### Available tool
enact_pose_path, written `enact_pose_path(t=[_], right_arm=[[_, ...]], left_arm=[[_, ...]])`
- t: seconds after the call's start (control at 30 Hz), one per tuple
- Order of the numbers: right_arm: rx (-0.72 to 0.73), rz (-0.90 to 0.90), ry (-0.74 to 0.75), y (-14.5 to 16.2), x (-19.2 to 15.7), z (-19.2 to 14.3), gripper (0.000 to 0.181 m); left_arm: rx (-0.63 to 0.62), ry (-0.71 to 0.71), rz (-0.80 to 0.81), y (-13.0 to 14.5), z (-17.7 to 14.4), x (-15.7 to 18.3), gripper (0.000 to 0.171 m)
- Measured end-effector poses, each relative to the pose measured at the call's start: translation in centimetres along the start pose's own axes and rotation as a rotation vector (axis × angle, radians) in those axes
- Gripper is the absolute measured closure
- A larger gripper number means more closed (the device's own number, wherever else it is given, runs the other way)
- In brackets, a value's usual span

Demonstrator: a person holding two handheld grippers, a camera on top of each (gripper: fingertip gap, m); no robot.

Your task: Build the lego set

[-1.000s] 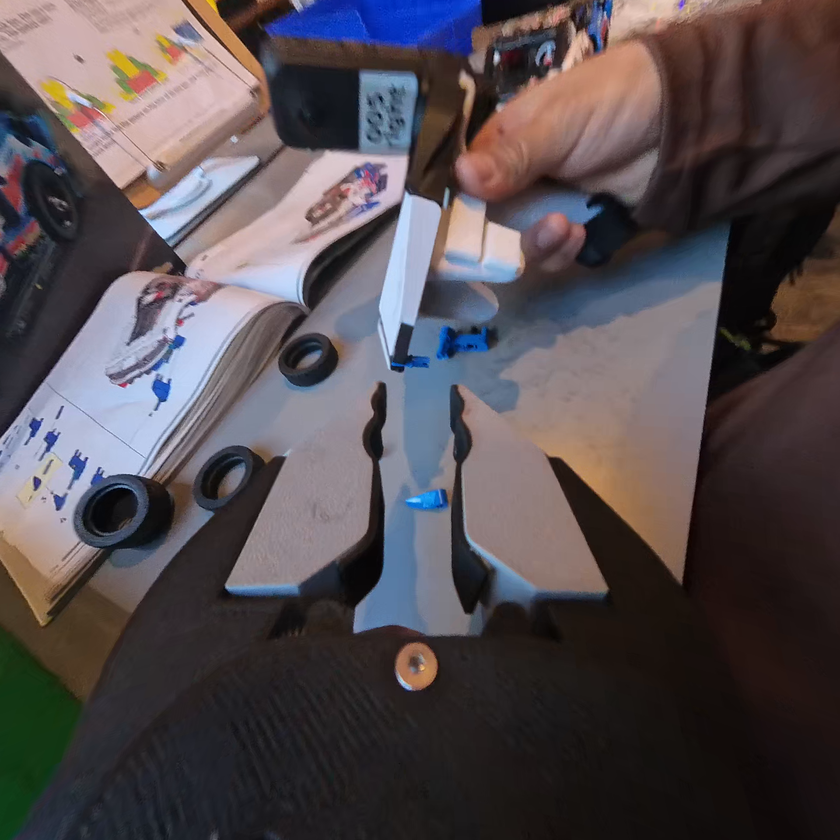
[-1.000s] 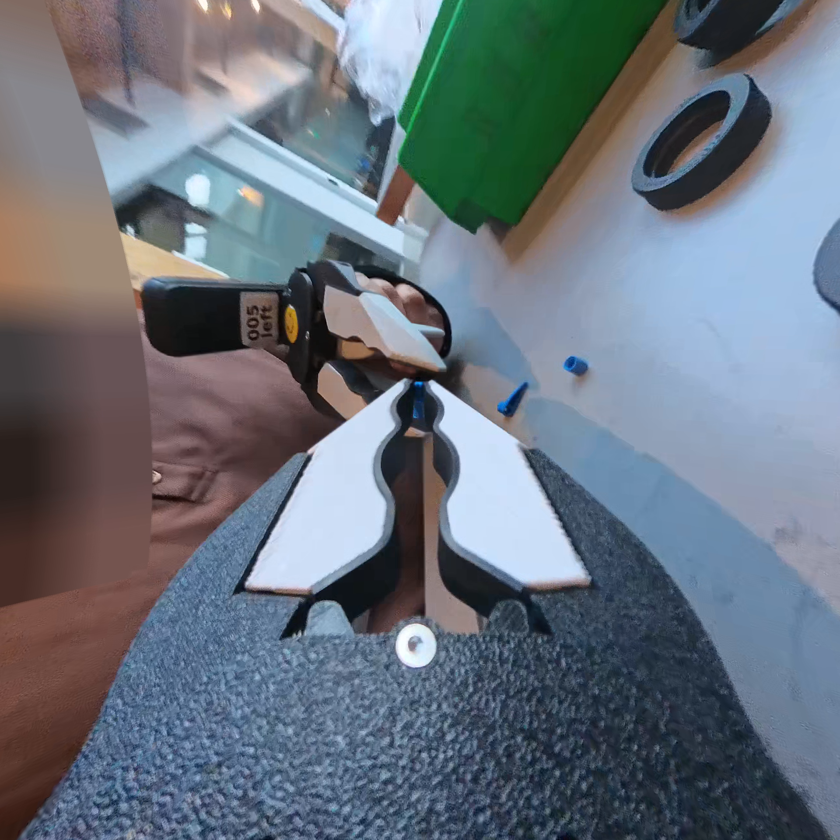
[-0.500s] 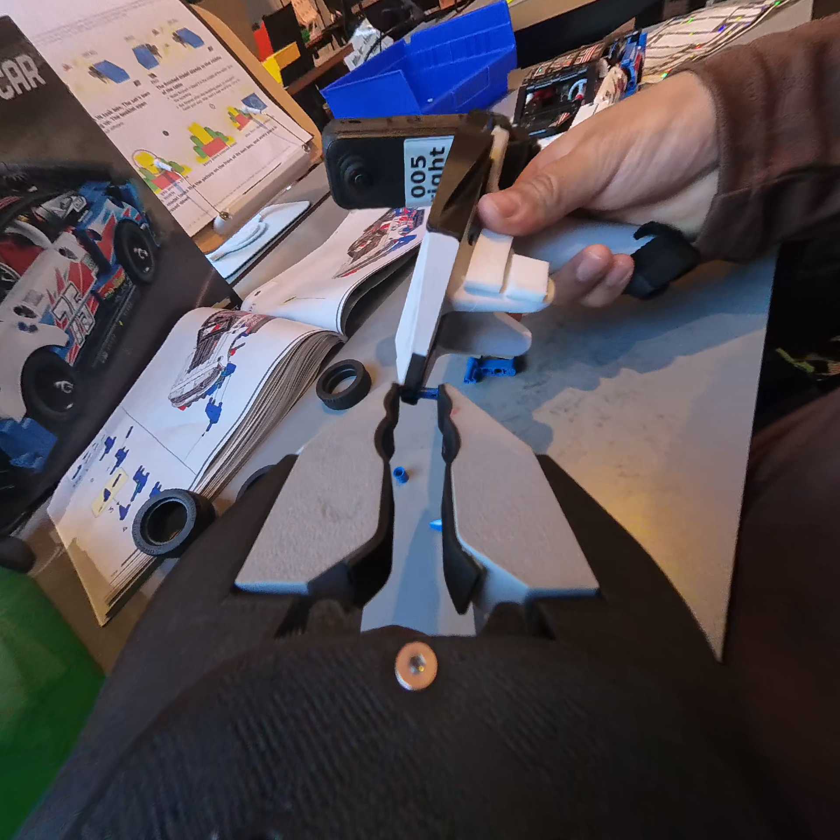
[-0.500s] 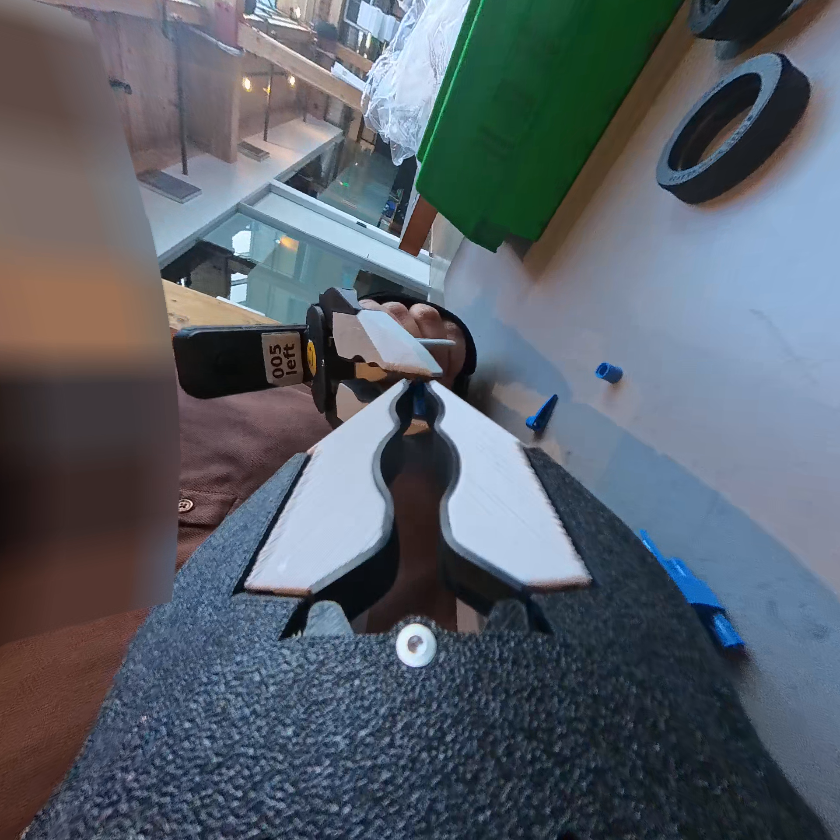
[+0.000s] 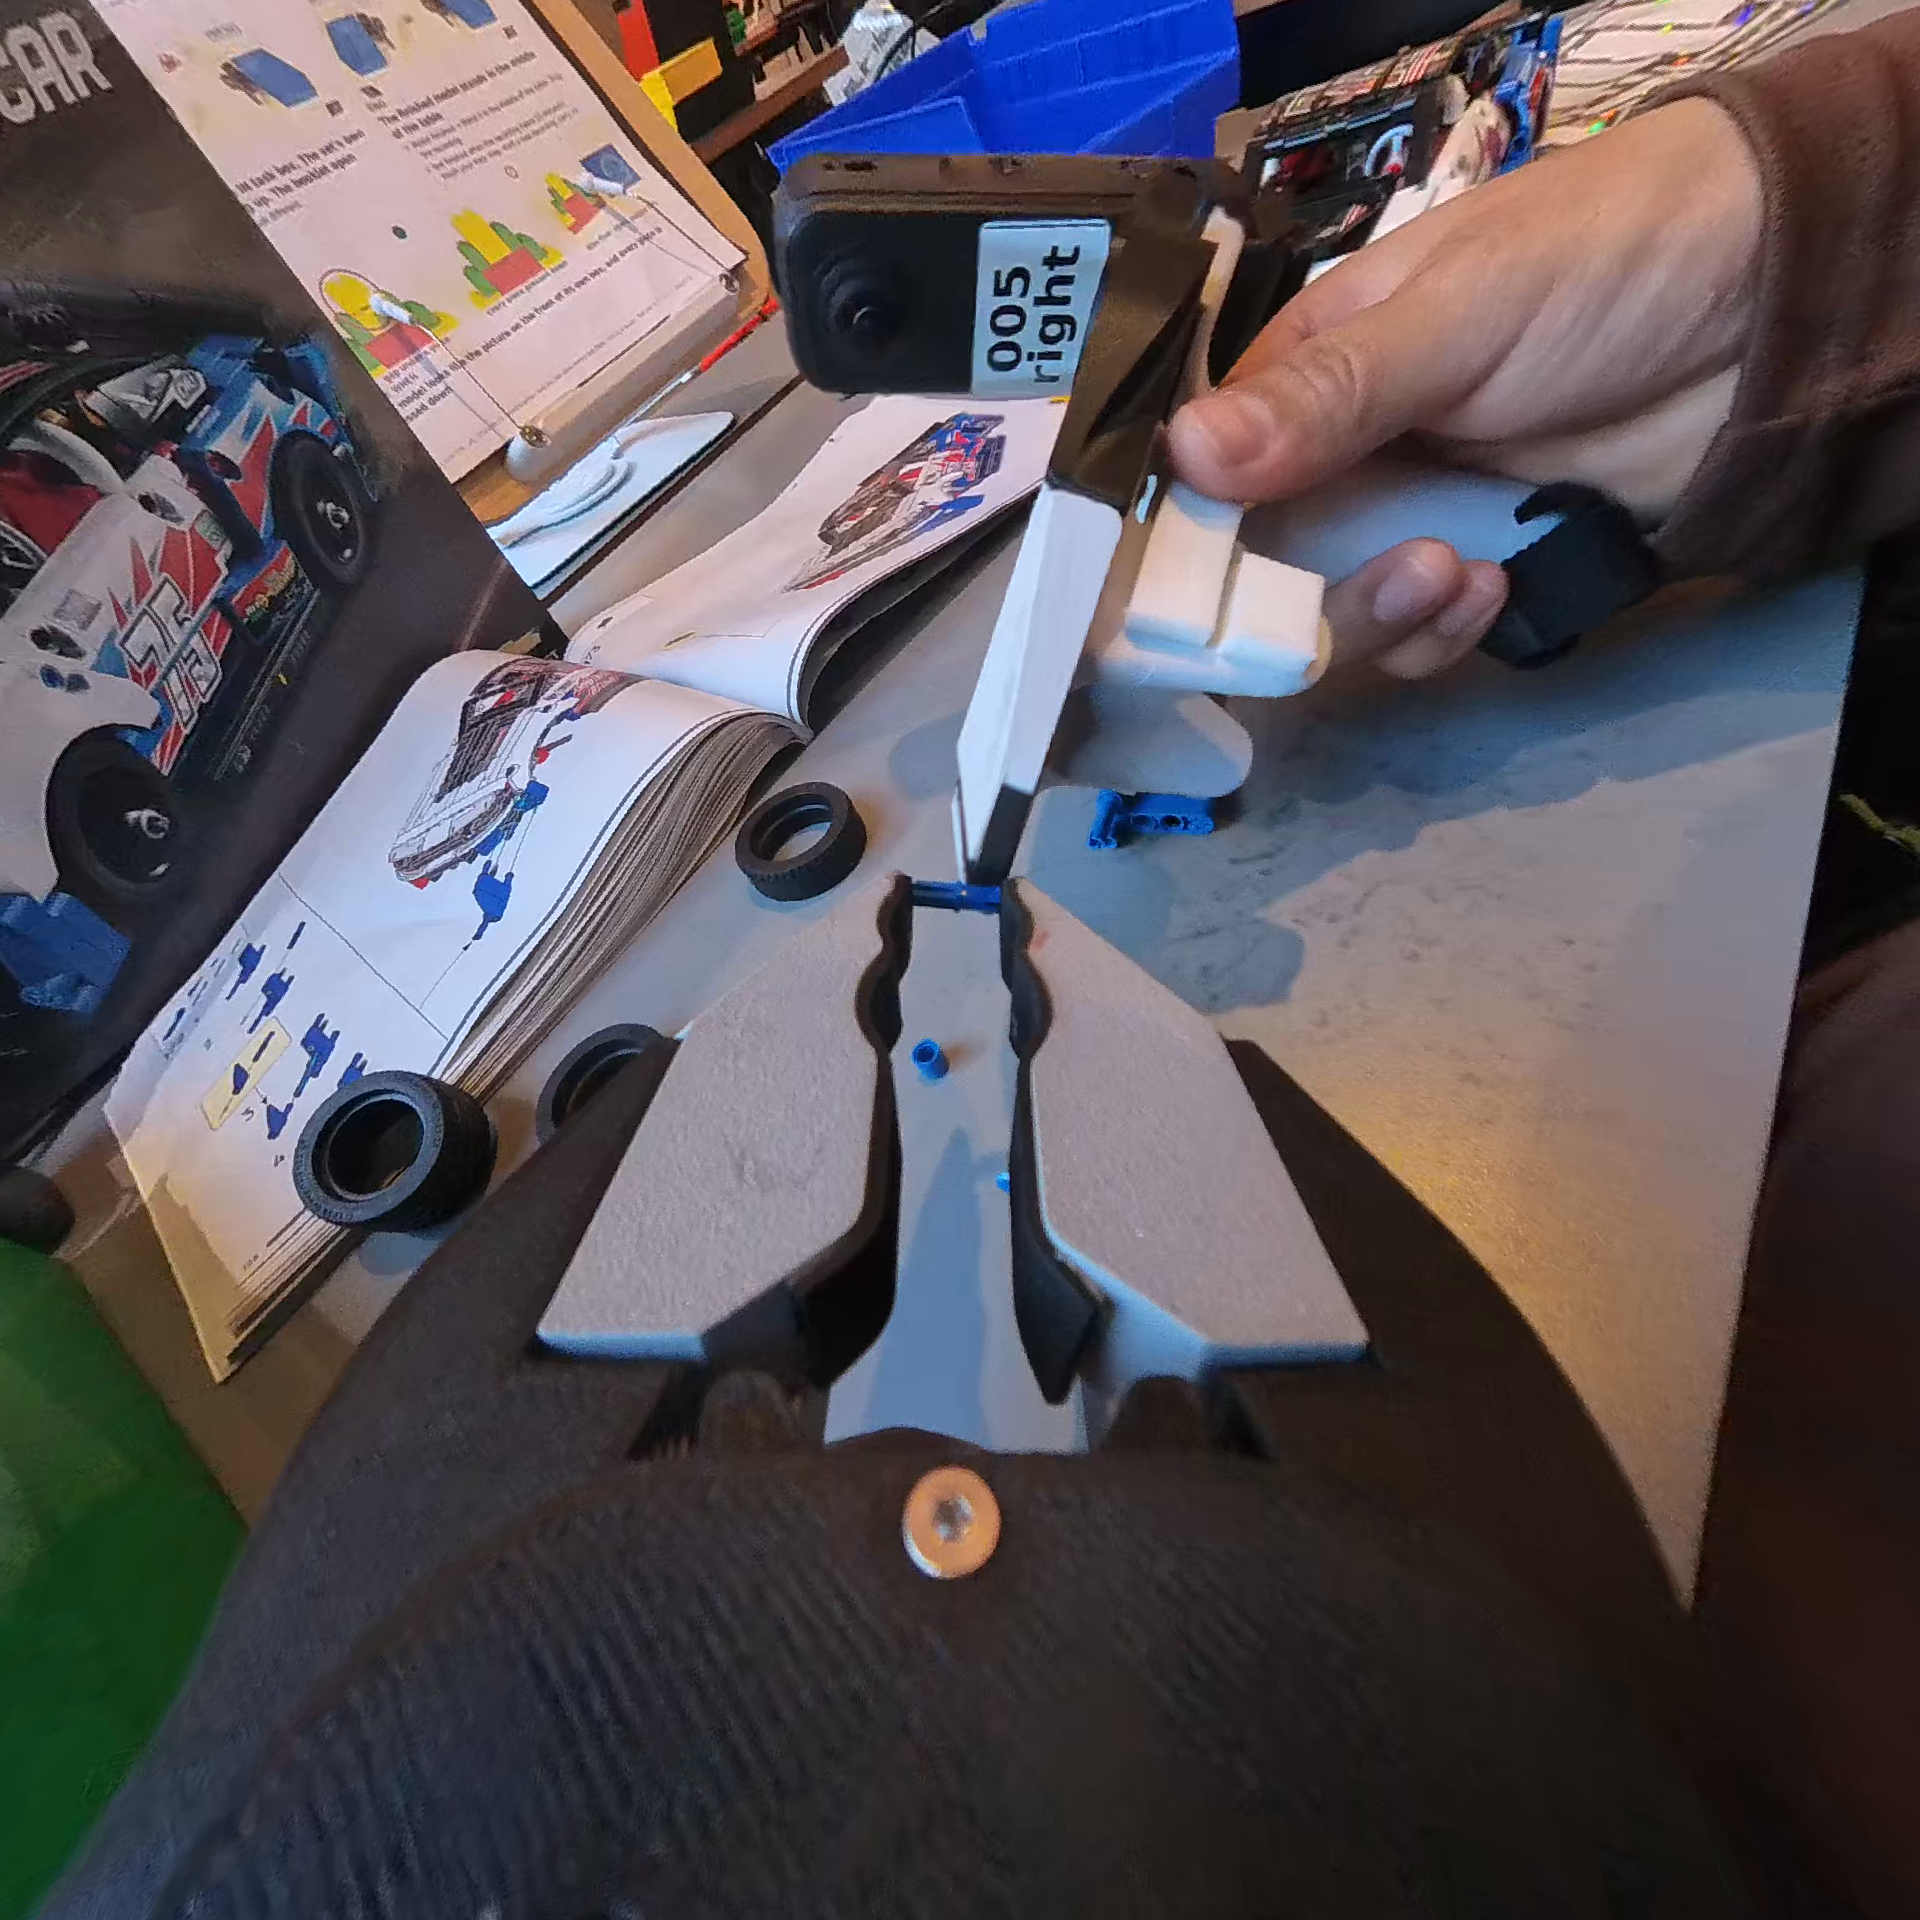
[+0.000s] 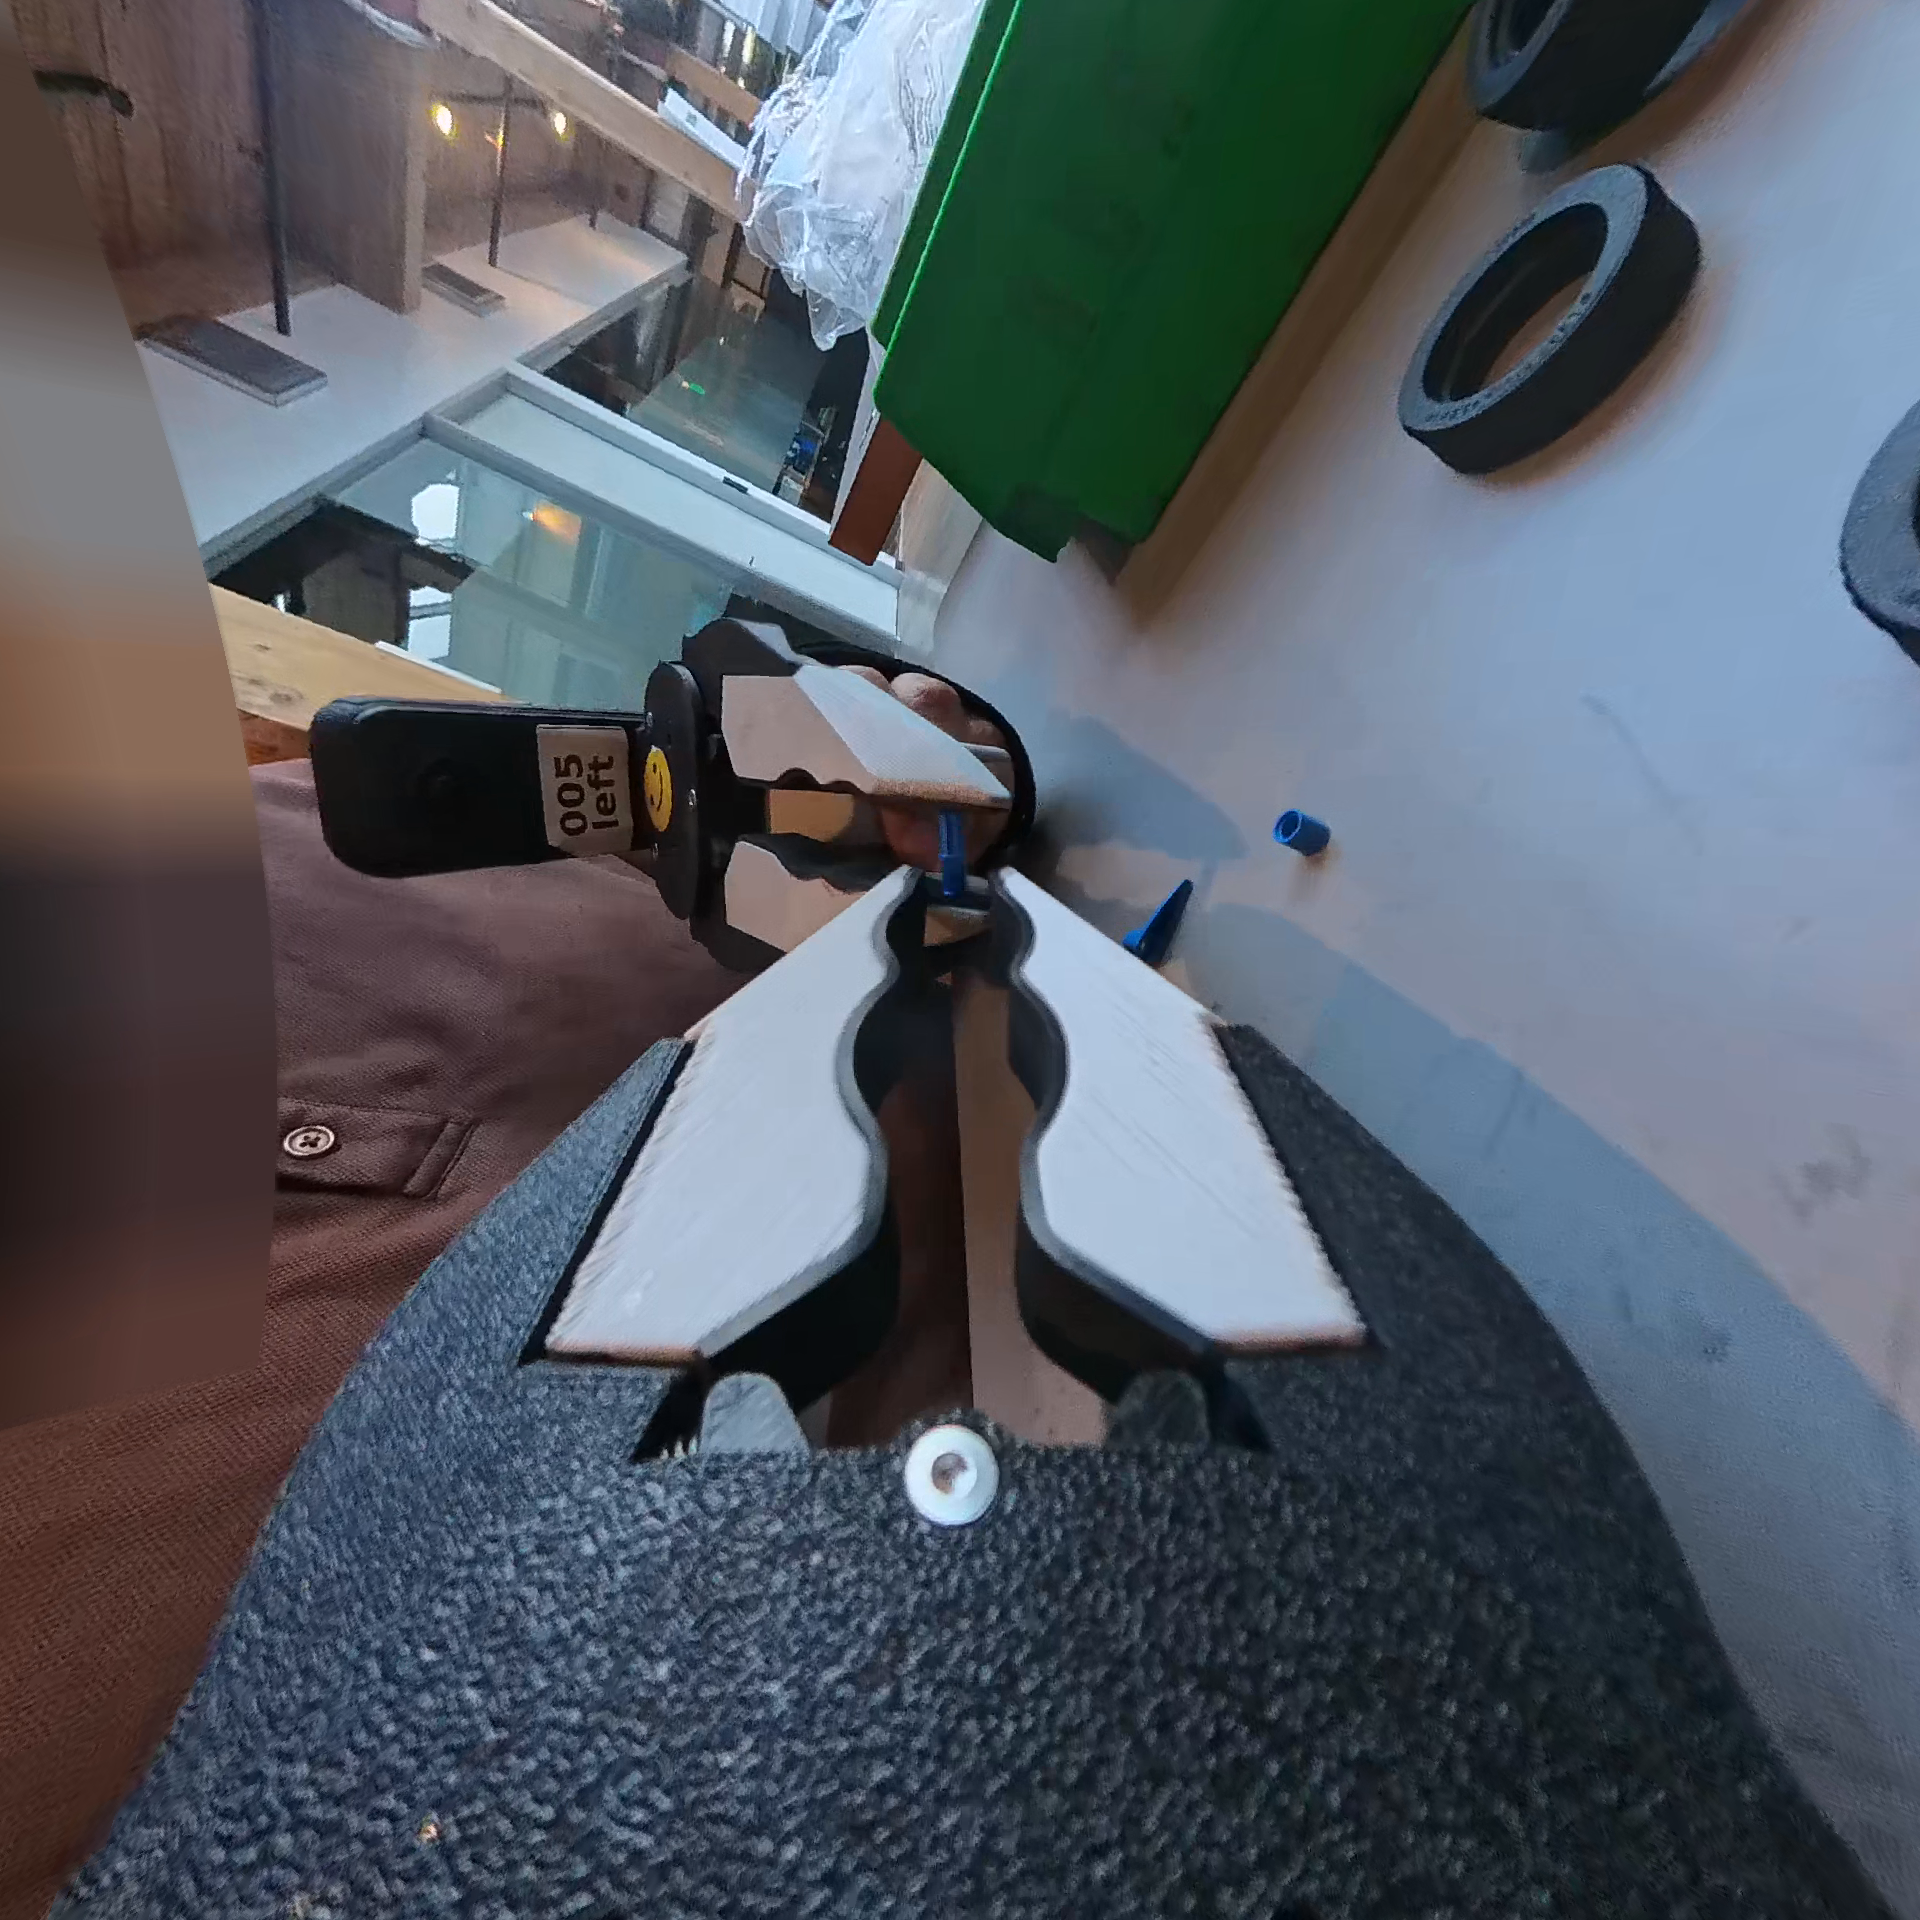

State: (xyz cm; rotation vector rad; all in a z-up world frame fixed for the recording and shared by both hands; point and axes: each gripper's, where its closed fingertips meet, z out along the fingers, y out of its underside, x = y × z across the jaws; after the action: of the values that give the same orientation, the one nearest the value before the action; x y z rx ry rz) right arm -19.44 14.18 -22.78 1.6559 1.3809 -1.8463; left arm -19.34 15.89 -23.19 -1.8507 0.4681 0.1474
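Both wrist cameras face each other closely (sharing the blue pin [image 5: 954,894]).

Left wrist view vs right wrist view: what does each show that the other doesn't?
Only left: the open instruction booklet, the blue bin, a blue connector piece.
Only right: the green box, clear plastic wrap.
Both: the blue pin between the tips of the left gripper and right gripper, black tyres, grey table.

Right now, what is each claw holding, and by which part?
Both claws grip one small blue pin: the right claw pinches one end, the left claw has its tips on the other.
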Motion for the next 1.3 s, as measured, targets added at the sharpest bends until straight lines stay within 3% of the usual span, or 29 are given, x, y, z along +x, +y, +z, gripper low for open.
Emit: enact_pose_path(t=[0.33,0.5,0.77,0.9,1.17,1.3], right_arm=[[-0.105,-0.157,0.092,0.8,0.1,0.3,0.177],[-0.295,-0.329,0.277,2.1,1.8,-0.4,0.177],[-0.555,-0.443,0.33,4.2,2.7,-0.5,0.177],[-0.58,-0.448,0.317,4.8,2.7,0.1,0.177],[-0.571,-0.449,0.316,5.1,2.9,0.0,0.177],[-0.496,-0.49,0.332,4.2,2.6,-0.3,0.177]], left_arm=[[-0.028,0.037,0.037,0.5,0.0,0.8,0.156],[-0.129,0.15,0.128,2.5,-0.7,1.7,0.154],[-0.166,0.253,0.299,3.0,-1.1,2.5,0.153],[-0.161,0.311,0.405,2.7,-0.9,3.9,0.158],[-0.174,0.292,0.494,3.3,-0.3,4.4,0.17],[-0.16,0.261,0.357,2.9,-0.1,3.8,0.17]])
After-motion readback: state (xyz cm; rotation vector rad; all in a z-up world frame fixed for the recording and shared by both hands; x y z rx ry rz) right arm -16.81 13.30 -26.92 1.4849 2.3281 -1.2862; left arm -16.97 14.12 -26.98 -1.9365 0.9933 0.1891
